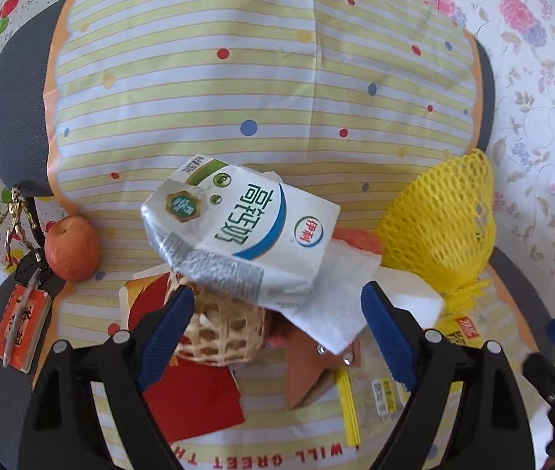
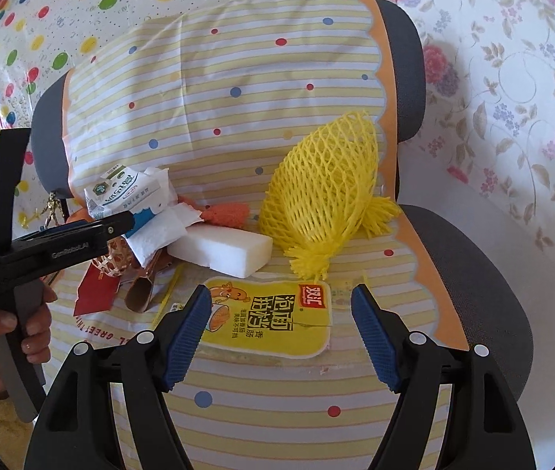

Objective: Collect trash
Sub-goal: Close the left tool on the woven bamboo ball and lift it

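Meanwhile, the left gripper (image 1: 275, 305) hovered low over the pile of trash on the chair seat (image 2: 469, 274), its jaws spread wide around the milk carton (image 1: 238, 231) and the white tissue (image 1: 336, 293), holding nothing. The right gripper (image 2: 281, 313) was also wide and empty, its fingers on either side of the yellow sausage wrapper (image 2: 269, 321). Only the left view showed the apple (image 1: 71, 252) and the orange notebook (image 1: 20, 329) at the left edge of the seat. Only the right view showed the white foam block (image 2: 222, 250) clearly, and the hand (image 2: 7, 337) on the left handle. The yellow foam net (image 2: 324, 192) lay near the right edge, and striped cloth (image 2: 277, 403) lay bare in front.
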